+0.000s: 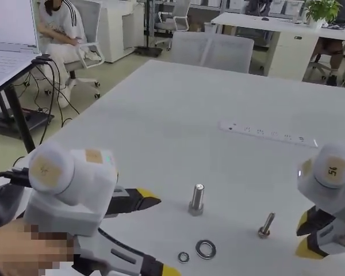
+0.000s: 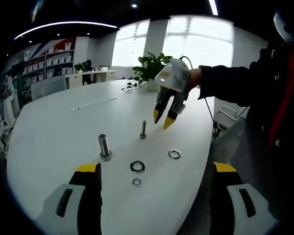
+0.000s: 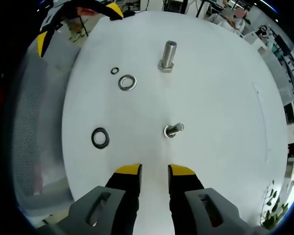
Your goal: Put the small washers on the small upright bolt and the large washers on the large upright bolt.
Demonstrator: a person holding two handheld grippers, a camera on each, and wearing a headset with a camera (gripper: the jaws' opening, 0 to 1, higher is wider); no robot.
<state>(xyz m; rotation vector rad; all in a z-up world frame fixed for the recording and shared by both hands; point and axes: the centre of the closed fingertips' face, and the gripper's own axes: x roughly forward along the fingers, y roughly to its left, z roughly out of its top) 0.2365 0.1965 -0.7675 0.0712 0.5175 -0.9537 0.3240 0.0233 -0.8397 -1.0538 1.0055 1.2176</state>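
Note:
Two bolts stand head-down on the white table: a large bolt and a thinner small bolt. A large washer and a small washer lie flat near the table's front edge. Another washer lies apart, closer to my right gripper. My left gripper is wide open and empty, just short of the washers. My right gripper hovers near the small bolt, its jaws a narrow gap apart and empty.
A white power strip lies farther back on the table. Office chairs stand at the far edge, and a person sits at the back left. A potted plant stands on the table's end.

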